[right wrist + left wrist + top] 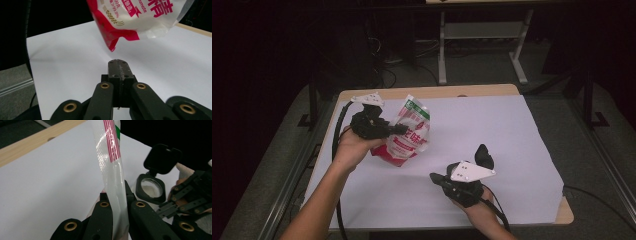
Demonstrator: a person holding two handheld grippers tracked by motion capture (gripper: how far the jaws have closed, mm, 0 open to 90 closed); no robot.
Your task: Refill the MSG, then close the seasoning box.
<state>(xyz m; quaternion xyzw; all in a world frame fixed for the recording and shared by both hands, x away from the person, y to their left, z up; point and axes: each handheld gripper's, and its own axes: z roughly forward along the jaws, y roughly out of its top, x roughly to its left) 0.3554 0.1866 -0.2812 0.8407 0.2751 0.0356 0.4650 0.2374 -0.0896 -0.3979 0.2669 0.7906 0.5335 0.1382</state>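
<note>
From the high view, the left claw [398, 130] is clamped on the side edge of a red and white pouch [408, 134], holding it tilted above the left part of the white tabletop [492, 130]. The pouch's bottom corner hangs low, close to the white surface; whether it touches cannot be told here. The right claw [435, 178] sits near the front middle of the tabletop, well apart from the pouch, and points left. Just behind it stands a small black jar with a flip lid [483, 156] raised.

In the left gripper view, the left claw [116, 202] has its jaws pressed on the clear sealed edge of the pouch [112, 167], which rises straight up between them, with red stripes higher up. Beyond, to the right, the jar [150, 189] stands open, with its lid tipped back, beside the person's right hand and its gripper.

In the right gripper view, the right claw [119, 65] has its jaws together with nothing between them. The pouch [130, 17] hangs above and beyond it, its red bottom corner off the tabletop [75, 57].
</note>
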